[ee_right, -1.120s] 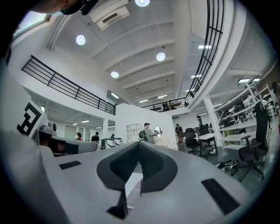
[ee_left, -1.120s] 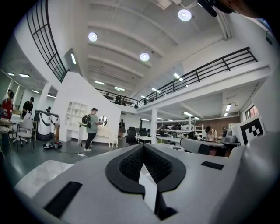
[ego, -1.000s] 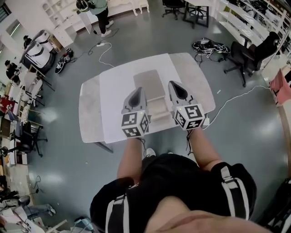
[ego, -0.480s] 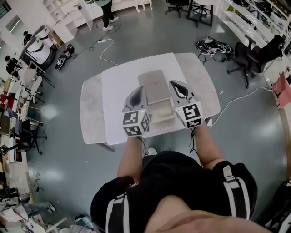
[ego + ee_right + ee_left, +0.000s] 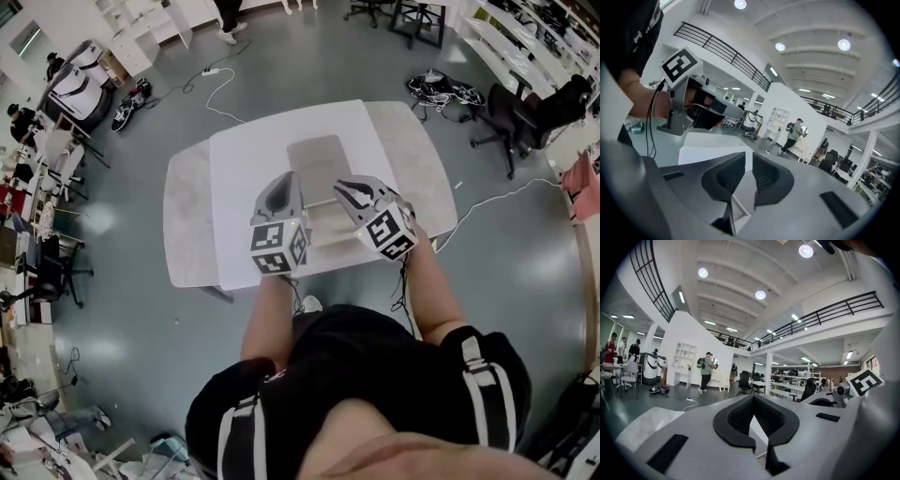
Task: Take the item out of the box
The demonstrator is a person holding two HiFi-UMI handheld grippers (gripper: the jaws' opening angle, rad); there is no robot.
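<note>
Grey left gripper (image 5: pixel 284 184) and right gripper (image 5: pixel 346 187), fingers pinched together and empty, flank a flat beige cardboard box (image 5: pixel 319 159) on a white table (image 5: pixel 242 164), likely to open it.

Beige box (image 5: pixel 319 161), white-and-grey table (image 5: pixel 242 178), dark grey floor (image 5: pixel 309 56)

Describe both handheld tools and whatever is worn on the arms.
The left tool and right tool are light grey tapered shells with black ribbed pads inside. Each carries a white cube printed with black square markers. Thin black cables trail past the wrists. The person wears a black short-sleeved top with white sleeve stripes.
</note>
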